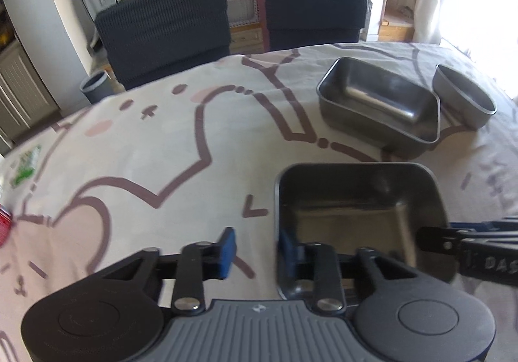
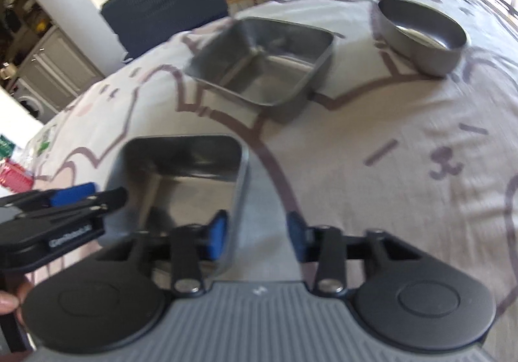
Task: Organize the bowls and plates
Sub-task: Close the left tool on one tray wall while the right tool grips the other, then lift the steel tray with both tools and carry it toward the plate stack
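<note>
Resting on the patterned tablecloth (image 1: 162, 141), a near square metal dish (image 1: 359, 216) is straddled at two of its walls; its left wall is seen between the parted fingers of the left gripper (image 1: 255, 253), one blue pad (image 1: 286, 250) inside the dish and the other outside, with a clear gap left, so no clamping is shown; its right wall is likewise bracketed by the spread fingers of the right gripper (image 2: 257, 234), one pad (image 2: 217, 234) inside and the other beyond the wall, unclenched; whether any pad touches the metal cannot be told. Beyond this dish a second square dish (image 2: 262, 67) is set apart on the cloth; further right of it a round bowl (image 2: 421, 35) stands just beside; behind the table two dark chairs (image 1: 168, 28) are seen.
</note>
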The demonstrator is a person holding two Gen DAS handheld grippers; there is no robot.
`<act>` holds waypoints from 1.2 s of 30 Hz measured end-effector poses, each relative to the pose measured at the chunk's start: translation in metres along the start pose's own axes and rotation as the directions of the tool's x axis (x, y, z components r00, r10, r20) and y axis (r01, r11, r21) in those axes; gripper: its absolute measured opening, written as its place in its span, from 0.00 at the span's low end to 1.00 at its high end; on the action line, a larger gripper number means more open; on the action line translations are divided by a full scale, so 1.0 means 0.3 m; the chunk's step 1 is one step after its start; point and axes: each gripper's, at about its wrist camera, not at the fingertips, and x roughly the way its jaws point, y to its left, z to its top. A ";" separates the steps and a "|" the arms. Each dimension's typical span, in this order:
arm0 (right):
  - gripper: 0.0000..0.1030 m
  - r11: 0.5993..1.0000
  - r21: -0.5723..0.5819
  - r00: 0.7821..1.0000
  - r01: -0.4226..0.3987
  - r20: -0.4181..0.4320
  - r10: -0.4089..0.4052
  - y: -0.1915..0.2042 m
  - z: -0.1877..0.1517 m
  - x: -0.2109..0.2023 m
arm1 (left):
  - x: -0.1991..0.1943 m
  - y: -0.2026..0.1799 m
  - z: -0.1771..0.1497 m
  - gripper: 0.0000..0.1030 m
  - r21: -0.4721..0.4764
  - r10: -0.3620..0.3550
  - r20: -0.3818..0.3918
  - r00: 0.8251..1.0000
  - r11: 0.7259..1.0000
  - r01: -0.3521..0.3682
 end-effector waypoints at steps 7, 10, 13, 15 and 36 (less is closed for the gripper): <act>0.09 0.999 -0.039 0.999 0.019 0.034 -0.018 0.038 -0.004 -0.011 | -0.010 -0.001 -0.005 0.04 -0.069 -0.095 -0.024 0.995 0.993 0.093; 0.07 0.998 -0.061 0.998 0.035 0.052 -0.032 0.039 0.000 -0.035 | -0.041 -0.023 -0.003 0.04 -0.066 -0.105 -0.008 0.994 0.992 0.104; 0.06 0.995 -0.084 0.995 0.047 0.091 -0.039 0.025 0.006 -0.085 | -0.100 -0.049 0.010 0.04 -0.064 -0.124 0.038 0.992 0.990 0.126; 0.05 0.995 -0.088 0.993 0.044 0.116 -0.033 0.007 0.012 -0.125 | -0.149 -0.073 0.017 0.04 -0.058 -0.135 0.079 0.988 0.989 0.139; 0.04 0.993 -0.065 0.973 0.102 0.214 -0.086 -0.353 -0.102 -0.529 | -0.351 -0.459 -0.123 0.09 -0.105 -0.364 0.070 0.929 0.923 0.369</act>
